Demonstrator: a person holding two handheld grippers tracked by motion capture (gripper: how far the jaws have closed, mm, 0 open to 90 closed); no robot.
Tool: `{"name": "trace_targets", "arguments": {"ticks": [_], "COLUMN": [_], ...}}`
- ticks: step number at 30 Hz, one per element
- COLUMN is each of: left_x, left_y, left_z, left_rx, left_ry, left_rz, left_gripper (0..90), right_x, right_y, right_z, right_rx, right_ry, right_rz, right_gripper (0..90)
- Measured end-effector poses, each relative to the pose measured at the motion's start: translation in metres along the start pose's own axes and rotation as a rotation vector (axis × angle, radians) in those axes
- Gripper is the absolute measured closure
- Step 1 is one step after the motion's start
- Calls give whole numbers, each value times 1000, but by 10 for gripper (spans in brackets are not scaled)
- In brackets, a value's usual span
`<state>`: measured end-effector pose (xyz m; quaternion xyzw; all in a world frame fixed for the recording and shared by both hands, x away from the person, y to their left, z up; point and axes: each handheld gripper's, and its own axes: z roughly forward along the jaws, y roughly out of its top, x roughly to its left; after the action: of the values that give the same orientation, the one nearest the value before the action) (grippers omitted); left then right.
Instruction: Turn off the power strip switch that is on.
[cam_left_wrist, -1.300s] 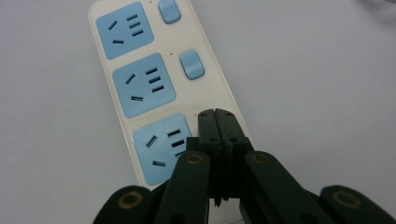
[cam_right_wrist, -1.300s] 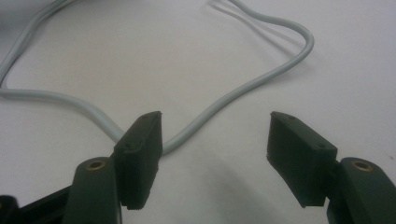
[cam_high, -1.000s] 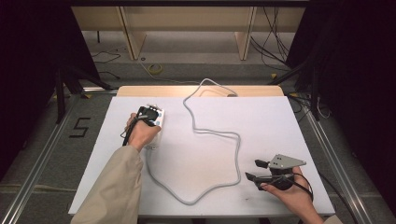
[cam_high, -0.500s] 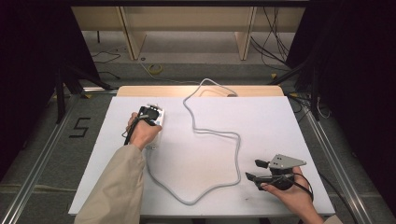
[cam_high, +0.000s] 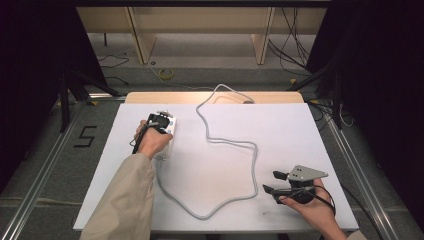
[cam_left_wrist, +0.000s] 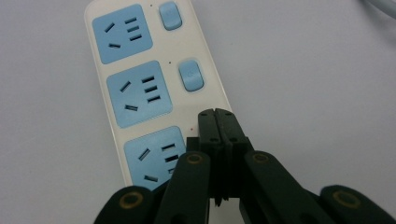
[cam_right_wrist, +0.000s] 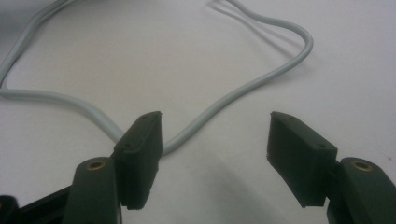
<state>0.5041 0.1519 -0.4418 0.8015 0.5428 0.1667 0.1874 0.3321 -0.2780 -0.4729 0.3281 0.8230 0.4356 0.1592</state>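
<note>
A white table (cam_high: 310, 130) stands on a grey floor (cam_high: 45, 165). A black 5 (cam_high: 86, 136) is marked on the floor. A yellow cord (cam_high: 166, 74) lies by wooden legs (cam_high: 141, 36).

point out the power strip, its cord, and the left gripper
power strip (cam_left_wrist: 140, 93), left gripper view, on the middle blue socket.
cord (cam_high: 252, 150), high view, on the bend at mid-table.
left gripper (cam_left_wrist: 215, 116), left gripper view, at the tips of its closed fingers, over the strip's near end.

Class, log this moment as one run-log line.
left gripper: shut, tips at white-and-blue power strip switch | right gripper: open, near grey cable
</note>
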Motion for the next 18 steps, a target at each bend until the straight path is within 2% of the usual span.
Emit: {"name": "trace_targets", "arguments": {"ticks": [4,13,15,18], "left_x": [-2,-3,-4,-5], "left_y": [2,4,4,5], "left_z": [0,1,1,1], "left_rx": [16,31,39,41], "left_ry": [25,29,36,44], "left_rz": [26,20,35,34], "left_gripper": [898,899,899,899], "right_x": [0,0,0,0], "right_y": [0,0,0,0], "right_z": [0,0,0,0], "right_rx": [0,1,1,3], "right_ry": [-1,0,1,0], "right_rz": [-1,-1,-2,-2], "right_gripper": [366,367,366,366]}}
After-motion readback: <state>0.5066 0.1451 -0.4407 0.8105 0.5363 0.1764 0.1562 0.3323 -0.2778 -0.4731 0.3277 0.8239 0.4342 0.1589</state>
